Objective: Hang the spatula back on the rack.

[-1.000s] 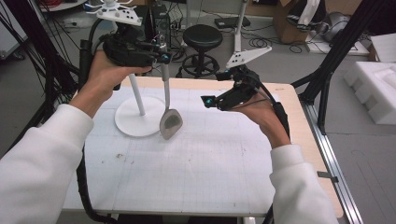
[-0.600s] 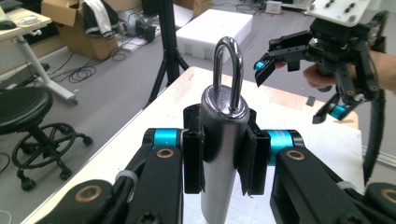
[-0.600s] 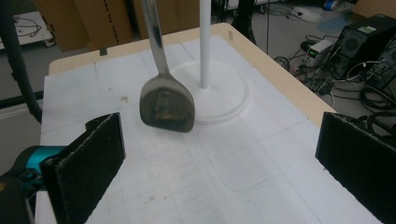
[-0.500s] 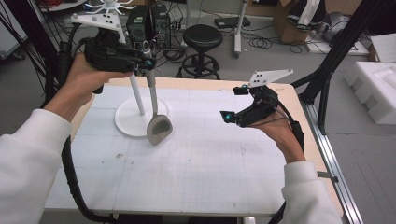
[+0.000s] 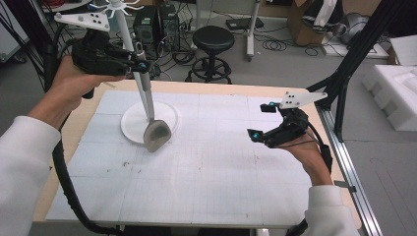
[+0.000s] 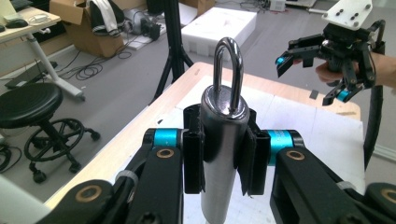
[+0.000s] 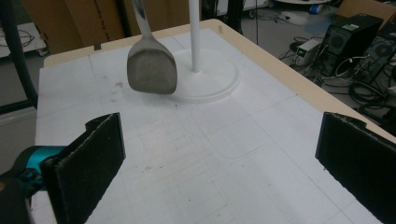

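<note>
Gripping spatula handle, left gripper raised; blade seemingly airborne.

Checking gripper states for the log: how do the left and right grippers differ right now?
The left gripper is shut on the metal spatula handle; the right gripper is open and holds nothing. The left one is raised beside the white stand at the far left; the right one hovers over the table near its right edge. Both have black jaws with blue fittings.

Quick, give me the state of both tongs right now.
Left tongs: shut on the spatula, gripping its metal handle near the loop end.
Right tongs: open, holding nothing, above the table.
</note>
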